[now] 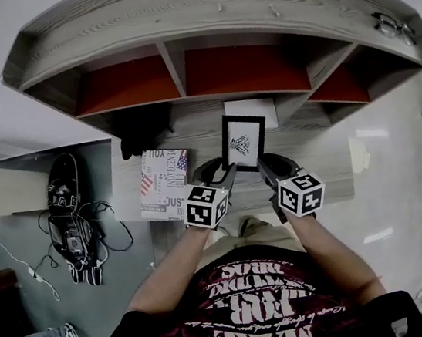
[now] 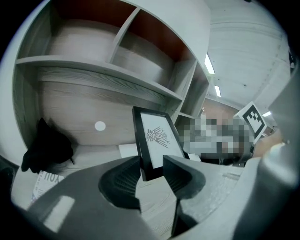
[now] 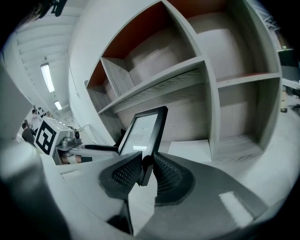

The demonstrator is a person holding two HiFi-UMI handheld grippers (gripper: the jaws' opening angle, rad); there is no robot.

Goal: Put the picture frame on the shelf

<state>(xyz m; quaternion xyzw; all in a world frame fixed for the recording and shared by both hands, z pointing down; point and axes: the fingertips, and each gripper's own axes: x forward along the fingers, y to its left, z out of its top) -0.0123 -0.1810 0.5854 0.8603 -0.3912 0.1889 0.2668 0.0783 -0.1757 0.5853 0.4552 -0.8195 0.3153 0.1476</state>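
A black picture frame [image 1: 244,142] with a small drawing on white paper stands upright above the wooden desk [image 1: 326,159], in front of the shelf unit [image 1: 213,15]. My left gripper [image 1: 226,176] is shut on its lower left corner, and my right gripper [image 1: 267,171] is shut on its lower right corner. In the left gripper view the frame [image 2: 157,140] rises from between the jaws of that gripper [image 2: 152,171]. In the right gripper view the frame's [image 3: 143,131] bottom edge is pinched by that gripper [image 3: 146,171]. The shelf compartments [image 3: 201,70] behind are bare.
A white sheet [image 1: 249,108] lies on the desk behind the frame. A flag-printed booklet [image 1: 163,184] and a black object [image 1: 144,134] sit at the desk's left. Black shoes and cables [image 1: 67,207] lie on the floor left. Glasses [image 1: 392,25] rest on the shelf top.
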